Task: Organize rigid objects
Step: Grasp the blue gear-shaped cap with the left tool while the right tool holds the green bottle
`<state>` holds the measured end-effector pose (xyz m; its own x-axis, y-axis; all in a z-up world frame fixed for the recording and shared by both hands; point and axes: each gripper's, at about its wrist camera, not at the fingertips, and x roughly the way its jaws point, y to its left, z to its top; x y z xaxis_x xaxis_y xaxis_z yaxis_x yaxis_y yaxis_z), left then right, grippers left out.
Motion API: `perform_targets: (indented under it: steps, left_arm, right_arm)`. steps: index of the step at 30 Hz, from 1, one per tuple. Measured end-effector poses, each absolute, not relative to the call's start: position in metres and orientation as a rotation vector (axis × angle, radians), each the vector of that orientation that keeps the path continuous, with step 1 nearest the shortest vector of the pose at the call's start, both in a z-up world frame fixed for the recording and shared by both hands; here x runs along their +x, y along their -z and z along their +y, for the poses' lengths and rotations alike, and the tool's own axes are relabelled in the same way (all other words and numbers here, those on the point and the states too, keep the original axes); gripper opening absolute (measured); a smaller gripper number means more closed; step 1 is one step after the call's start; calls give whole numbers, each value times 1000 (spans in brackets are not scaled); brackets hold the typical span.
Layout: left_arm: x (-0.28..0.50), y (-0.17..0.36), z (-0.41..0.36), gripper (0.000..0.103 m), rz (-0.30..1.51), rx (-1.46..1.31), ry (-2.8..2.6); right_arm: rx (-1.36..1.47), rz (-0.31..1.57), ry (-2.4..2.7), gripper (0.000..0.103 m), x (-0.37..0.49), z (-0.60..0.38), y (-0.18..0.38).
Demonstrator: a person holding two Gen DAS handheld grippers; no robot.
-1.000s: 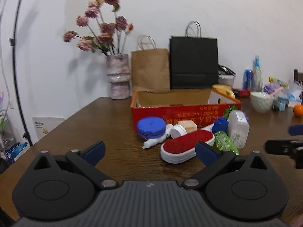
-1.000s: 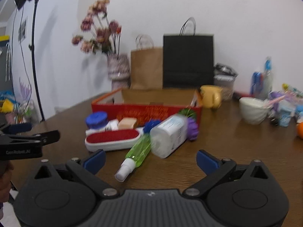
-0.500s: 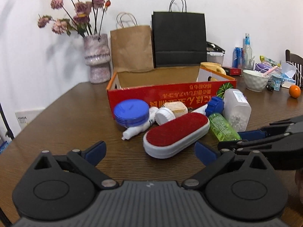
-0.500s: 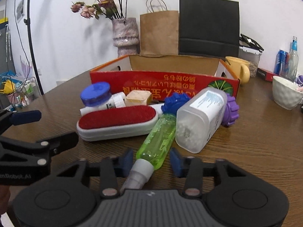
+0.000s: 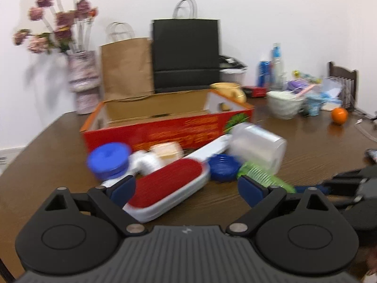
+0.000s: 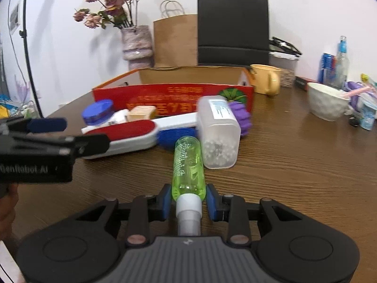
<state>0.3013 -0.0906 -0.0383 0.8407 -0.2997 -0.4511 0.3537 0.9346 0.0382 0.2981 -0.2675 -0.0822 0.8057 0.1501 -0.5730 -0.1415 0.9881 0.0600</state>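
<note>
A flower vase (image 6: 137, 44) is located at the far left of the table (image 6: 294, 165), against the wall, with a brown bag (image 6: 175, 40) and a black bag (image 6: 233, 30) to its right. In front of these bags a red box (image 6: 174, 96) stands open at the top. A cluster of items lies against the near wall of the box: a blue-lidded jar (image 6: 97, 112) at the left, a tan block (image 6: 141, 113) beside it, and a red-faced brush (image 5: 169, 189) with a white body in front of both. The left gripper (image 5: 186, 188) is positioned over the brush; its jaws have just been closing slightly but are set wide, one blue pad on each side of the brush, and neither pad is seen to press on it. To the right of the brush a blue cap (image 5: 222, 168) rests on the table, touching a clear tub (image 6: 219, 132) of white beads that lies on its side with a purple lid (image 6: 241, 116) toward the box. A green bottle (image 6: 188, 167) lies in front of the tub, its white cap pointing toward the right gripper (image 6: 188, 199). The jaws of the right gripper have just been closing, and the pads are pressed against the neck end of the bottle on both sides. Further right, a yellow mug (image 6: 267, 79) stands behind the corner of the box, and a white bowl (image 6: 326, 101) is placed well apart from the cluster. An orange (image 5: 339, 115) lies at the far right.
</note>
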Motion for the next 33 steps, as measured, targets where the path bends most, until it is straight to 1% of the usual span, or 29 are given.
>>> perform_targets:
  steps: [4,6,9,16,19,21,23,26,30,33]
  left_arm:
    - [316,41,-121,80,496,142,418]
    - [325,48,-135,72,550,137,436]
    - [336,58,-147,71,608,117,419]
    - [361,69,-171,71,634,68,304]
    - [371,70,-175,68,646,50,267]
    - [378,73,-178,63,662,42,246]
    - [380,76,-180,54,654,52,215]
    - [382,75,-179,53,651,38,200]
    - [373,73,-179,52,639,53,189]
    - [353,66,-176,52,602,80,188]
  right_arm:
    - [18,606,-117,30,298,-282,84]
    - [33,601,-106,30,301,-291,84]
    - [36,602,-113,31,308,-302,85]
    - [33,609,-172,31,332,-315,81]
    - [27,615,-187,31,344,-317,80]
    - [38,631,-207,33,351,-319,82]
    - [49,645,-226,34,357,-320,84]
    - [45,644,-237,31,359,-317,86]
    - [47,642,-237,31,356,-315,86]
    - [36,637,-240,31,346,-312,85]
